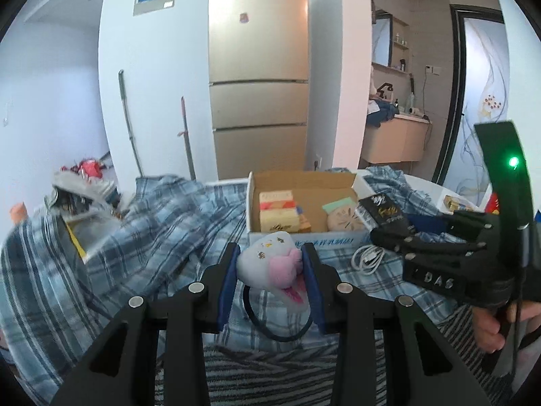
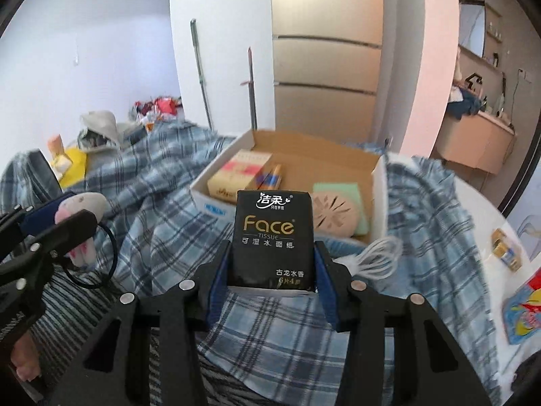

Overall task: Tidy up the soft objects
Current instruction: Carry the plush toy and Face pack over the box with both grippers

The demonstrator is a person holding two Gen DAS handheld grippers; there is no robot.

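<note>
My left gripper [image 1: 270,264] is shut on a white and pink plush toy [image 1: 270,264] with a black hair-tie loop hanging below it. It holds the toy just in front of the open cardboard box [image 1: 338,182]. My right gripper [image 2: 273,267] is shut on a black "Face" tissue pack [image 2: 272,237], held upright before the same box [image 2: 378,182]. The box holds yellow tissue packs [image 1: 277,216], a round pink pad [image 2: 333,215] and a green sponge [image 2: 338,189]. The left gripper with the toy shows at the left of the right wrist view [image 2: 67,223].
A blue plaid cloth [image 1: 152,223] covers the surface around the box. A white coiled cable [image 1: 368,257] lies right of the box front. Small packets [image 2: 507,253] and a colourful wrapper [image 2: 524,308] lie at the far right. Clutter is piled at the far left.
</note>
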